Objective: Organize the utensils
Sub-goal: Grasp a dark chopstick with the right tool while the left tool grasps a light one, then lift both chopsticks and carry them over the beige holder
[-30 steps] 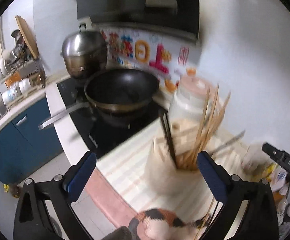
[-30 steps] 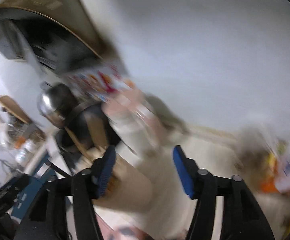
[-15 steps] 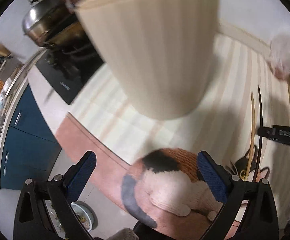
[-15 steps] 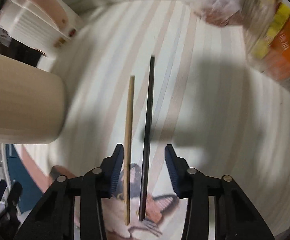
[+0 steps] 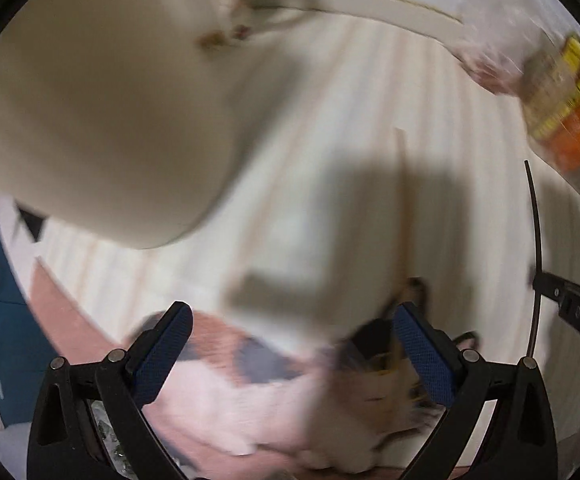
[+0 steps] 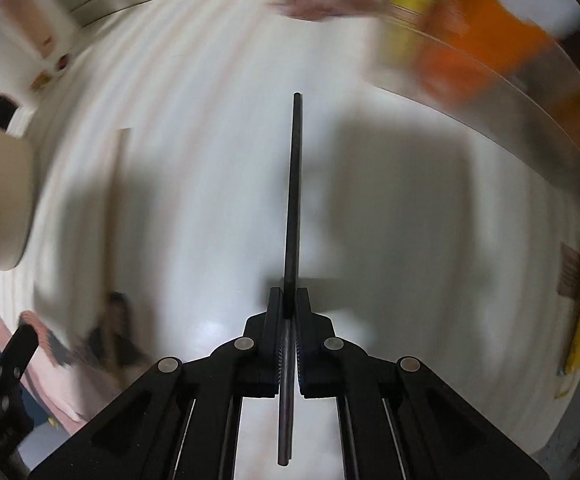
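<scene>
Right claw (image 6: 288, 312) now closed, black chopstick (image 6: 294, 200) between

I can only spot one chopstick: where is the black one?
Right wrist view, centre: the black chopstick is clamped in the right gripper, over the striped counter.

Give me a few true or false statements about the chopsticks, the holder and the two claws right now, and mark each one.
1. The right claw is clamped on the thin black chopstick. True.
2. The left claw grips the pale wooden chopstick. False: its jaws stand wide apart with nothing held, and that chopstick lies on the striped cream mat.
3. The tall beige cylindrical utensil holder sits to the left of the wooden chopstick in the left wrist view. True.
4. The black chopstick is held crosswise to the right claw's fingers. False: it runs lengthwise between them, pointing forward.
5. The mat is solid blue. False: it is cream with faint stripes.
</scene>
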A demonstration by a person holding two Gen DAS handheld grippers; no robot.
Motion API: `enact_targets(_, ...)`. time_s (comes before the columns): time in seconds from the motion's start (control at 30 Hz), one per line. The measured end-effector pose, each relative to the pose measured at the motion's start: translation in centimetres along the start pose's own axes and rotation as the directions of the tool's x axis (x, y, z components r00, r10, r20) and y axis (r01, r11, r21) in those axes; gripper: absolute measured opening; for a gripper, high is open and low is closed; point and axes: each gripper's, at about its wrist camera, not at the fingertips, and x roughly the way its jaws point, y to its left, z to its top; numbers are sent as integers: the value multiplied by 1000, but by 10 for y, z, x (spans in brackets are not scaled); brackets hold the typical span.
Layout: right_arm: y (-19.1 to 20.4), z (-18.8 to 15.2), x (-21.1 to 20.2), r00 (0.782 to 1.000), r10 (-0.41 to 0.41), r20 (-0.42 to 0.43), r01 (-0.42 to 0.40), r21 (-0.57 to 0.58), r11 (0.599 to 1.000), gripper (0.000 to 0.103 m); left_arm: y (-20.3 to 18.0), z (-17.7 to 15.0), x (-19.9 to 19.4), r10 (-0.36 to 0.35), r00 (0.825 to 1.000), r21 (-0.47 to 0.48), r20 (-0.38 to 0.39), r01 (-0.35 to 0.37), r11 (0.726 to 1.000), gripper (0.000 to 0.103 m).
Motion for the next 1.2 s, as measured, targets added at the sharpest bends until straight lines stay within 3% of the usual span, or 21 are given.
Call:
enact_targets(0.2,-41,-4,-14,1000,25,7,-25,94,995,5,-45,17,19,-61,998,57,-28,63,996,96)
enact_targets(0.3,-47,-4,-21,999,47,13,-48,122,991,6,-53,22,28,-56,997,64,-47,59,996,63)
enact_targets(0.37,-48,-5,-24,998,60,11,-61,121,991,6,-45,24,28,-81,996,34,-25,82,996,48)
enact_targets(0.43,-44,-15,-24,998,53,14,-55,98,994,6,-40,24,26,-75,997,32,-14,75,997,21)
enact_targets(0.5,-45,-19,-25,998,54,11,-55,72,996,6,-35,22,24,-61,998,31,-15,62,998,8)
enact_targets(0.7,-15,-25,-32,998,62,-23,-63,-48,997,6,-4,-9,18,15,998,-8,-57,-15,1000,5)
enact_targets(0.83,6,-38,-37,996,65,-66,-74,-137,988,6,15,-30,14,16,995,-44,-99,-20,999,6)
enact_targets(1.13,26,-29,-47,997,-15,-75,-4,-244,970,7,37,-13,13,-8,994,-53,-113,2,999,7)
enact_targets(1.2,31,-8,-47,997,-35,-66,17,-253,967,7,39,-6,15,-14,993,-55,-115,8,998,7)
